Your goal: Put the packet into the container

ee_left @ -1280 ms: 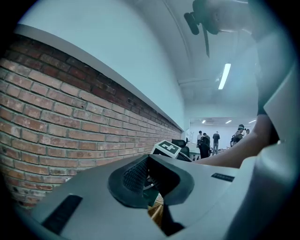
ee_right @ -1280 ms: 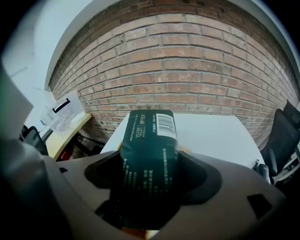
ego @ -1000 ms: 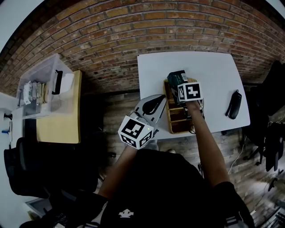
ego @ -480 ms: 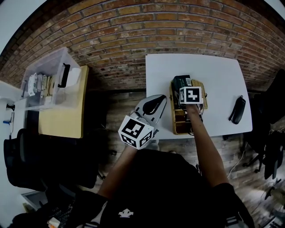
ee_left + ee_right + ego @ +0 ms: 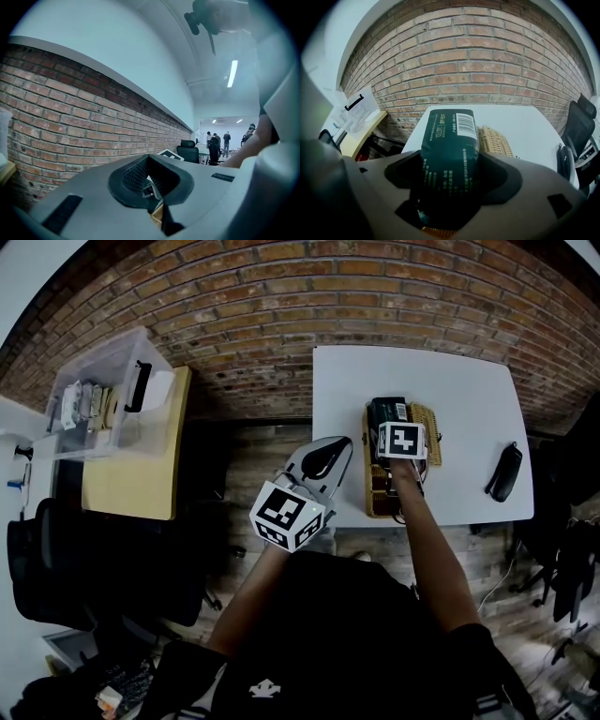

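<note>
A dark green packet (image 5: 386,412) with a barcode label is held between the jaws of my right gripper (image 5: 389,425), which is shut on it. The packet (image 5: 450,140) sticks out forward past the jaws. It hangs over the far end of a long wicker basket (image 5: 429,420) on the white table (image 5: 469,390). Part of the basket (image 5: 494,139) shows just right of the packet. My left gripper (image 5: 328,457) hovers off the table's left edge, jaws together and holding nothing. In its own view the left gripper (image 5: 150,176) points up along the brick wall.
A black case (image 5: 502,472) lies at the table's right edge. To the left, a clear plastic bin (image 5: 103,395) with a black handle rests on a wooden table (image 5: 131,484). A black office chair (image 5: 47,559) stands further left. The brick wall (image 5: 281,296) runs behind both tables.
The head view has shifted a little. My right gripper keeps the packet over the basket's far end, slightly straighter along it. The left gripper has hardly moved.
</note>
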`<state>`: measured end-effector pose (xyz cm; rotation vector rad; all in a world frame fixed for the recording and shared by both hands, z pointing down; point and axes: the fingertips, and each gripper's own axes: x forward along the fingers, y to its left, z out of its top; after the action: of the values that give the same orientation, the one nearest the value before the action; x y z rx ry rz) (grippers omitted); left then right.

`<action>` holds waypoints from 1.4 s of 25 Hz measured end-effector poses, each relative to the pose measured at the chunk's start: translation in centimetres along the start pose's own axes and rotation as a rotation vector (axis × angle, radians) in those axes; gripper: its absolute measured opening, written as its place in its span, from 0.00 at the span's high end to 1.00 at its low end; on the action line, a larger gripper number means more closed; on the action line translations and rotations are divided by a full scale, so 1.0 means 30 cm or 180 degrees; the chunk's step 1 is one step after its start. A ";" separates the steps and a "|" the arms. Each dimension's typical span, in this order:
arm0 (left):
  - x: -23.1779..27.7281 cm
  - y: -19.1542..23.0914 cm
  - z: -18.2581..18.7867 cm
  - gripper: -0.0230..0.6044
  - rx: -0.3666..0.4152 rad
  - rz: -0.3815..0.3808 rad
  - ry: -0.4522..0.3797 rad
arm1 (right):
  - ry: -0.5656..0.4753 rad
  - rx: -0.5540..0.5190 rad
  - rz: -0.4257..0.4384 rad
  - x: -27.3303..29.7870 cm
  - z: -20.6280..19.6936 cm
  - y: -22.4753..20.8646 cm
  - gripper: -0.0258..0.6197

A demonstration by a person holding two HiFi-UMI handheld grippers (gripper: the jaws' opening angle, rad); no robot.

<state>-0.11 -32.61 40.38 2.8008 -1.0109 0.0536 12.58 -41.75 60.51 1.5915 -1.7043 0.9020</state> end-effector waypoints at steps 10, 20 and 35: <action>-0.023 0.019 -0.004 0.95 0.0008 0.0087 0.0006 | 0.0049 0.0015 -0.0095 0.082 -0.050 -0.016 0.38; -0.052 0.052 0.001 0.95 -0.0002 0.0178 -0.0011 | 0.0009 -0.0039 -0.0075 0.112 -0.069 -0.016 0.38; -0.024 0.024 0.023 0.95 0.0034 0.0091 -0.0091 | -0.0260 -0.0071 0.0138 0.067 -0.017 0.016 0.17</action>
<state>-1.14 -32.81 39.72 2.8046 -1.0604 0.0225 11.96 -42.45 62.41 1.6019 -1.8054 0.8466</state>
